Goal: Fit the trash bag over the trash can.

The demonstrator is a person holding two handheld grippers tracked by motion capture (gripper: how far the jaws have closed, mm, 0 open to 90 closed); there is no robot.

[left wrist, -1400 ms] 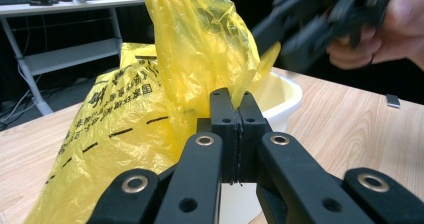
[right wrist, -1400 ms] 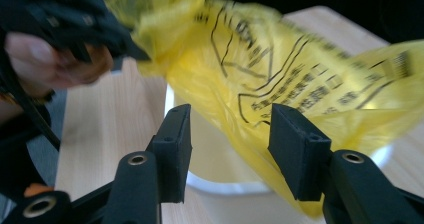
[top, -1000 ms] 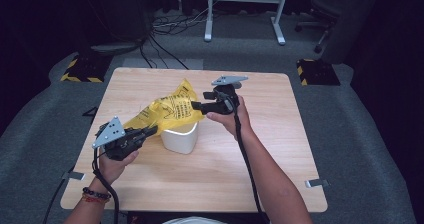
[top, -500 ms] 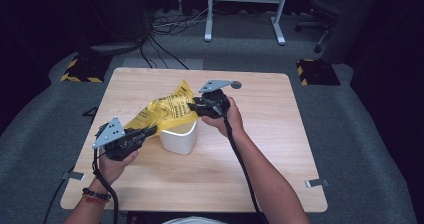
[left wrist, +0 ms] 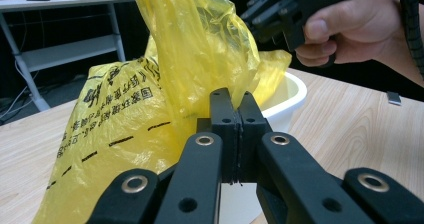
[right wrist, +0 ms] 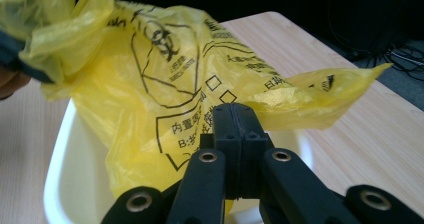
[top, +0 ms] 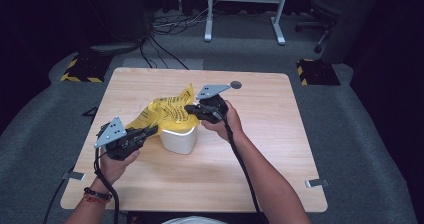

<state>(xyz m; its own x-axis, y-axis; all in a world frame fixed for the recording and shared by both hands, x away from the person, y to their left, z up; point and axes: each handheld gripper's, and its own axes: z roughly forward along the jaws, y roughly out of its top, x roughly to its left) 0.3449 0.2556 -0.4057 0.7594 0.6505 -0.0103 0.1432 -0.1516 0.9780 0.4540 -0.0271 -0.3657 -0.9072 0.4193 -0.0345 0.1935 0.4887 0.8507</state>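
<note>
One yellow bag partly inside white bin; left gripper and right gripper fingers both clenched on bag.

Bright overhead light floods the table, the room behind sinks into black, and close-up gripper views blur softly at the bottom.

Around the white bin the wooden table lies bare on every side; the yellow bag billows over the bin's mouth, blocking it.
</note>
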